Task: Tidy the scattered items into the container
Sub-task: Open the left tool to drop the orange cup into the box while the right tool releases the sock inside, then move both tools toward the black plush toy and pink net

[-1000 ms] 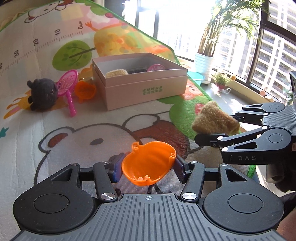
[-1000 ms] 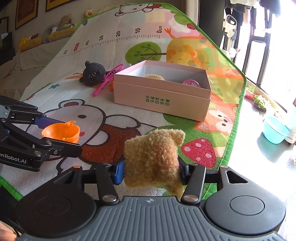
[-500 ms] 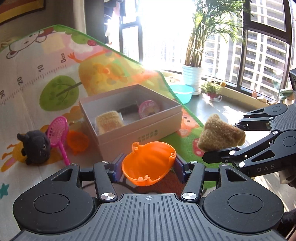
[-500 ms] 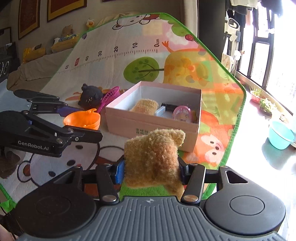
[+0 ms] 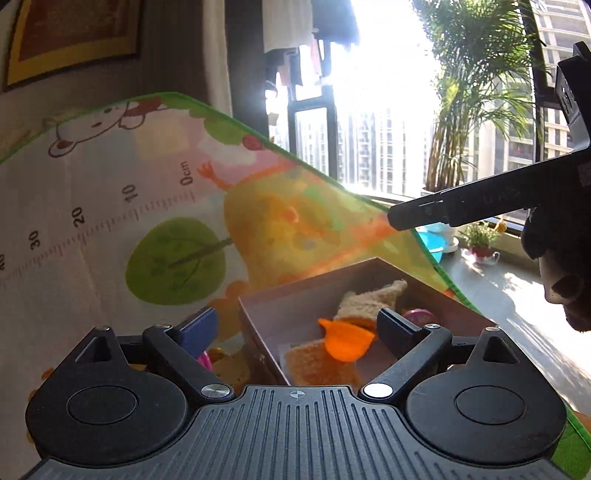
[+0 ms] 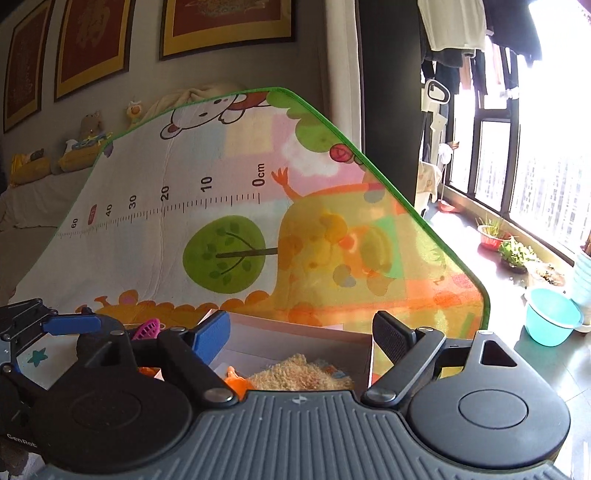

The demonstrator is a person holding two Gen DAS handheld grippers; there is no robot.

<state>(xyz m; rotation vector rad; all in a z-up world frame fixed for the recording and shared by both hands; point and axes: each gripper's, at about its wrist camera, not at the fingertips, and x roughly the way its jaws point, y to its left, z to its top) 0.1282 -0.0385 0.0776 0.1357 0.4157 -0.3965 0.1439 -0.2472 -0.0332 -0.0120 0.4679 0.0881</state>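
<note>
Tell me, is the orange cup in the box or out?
In. The orange cup lies inside the pink box, among the plush pieces, below the opening left gripper.

A home: play mat [image 6: 221, 229], framed pictures [image 6: 225, 26], hanging laundry [image 6: 454, 26].

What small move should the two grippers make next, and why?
Probably lift both away from the box. The left gripper and right gripper are opening with nothing between the fingers; the orange cup and brown plush already lie inside. A pink racket is outside the box, likely the next pickup.
</note>
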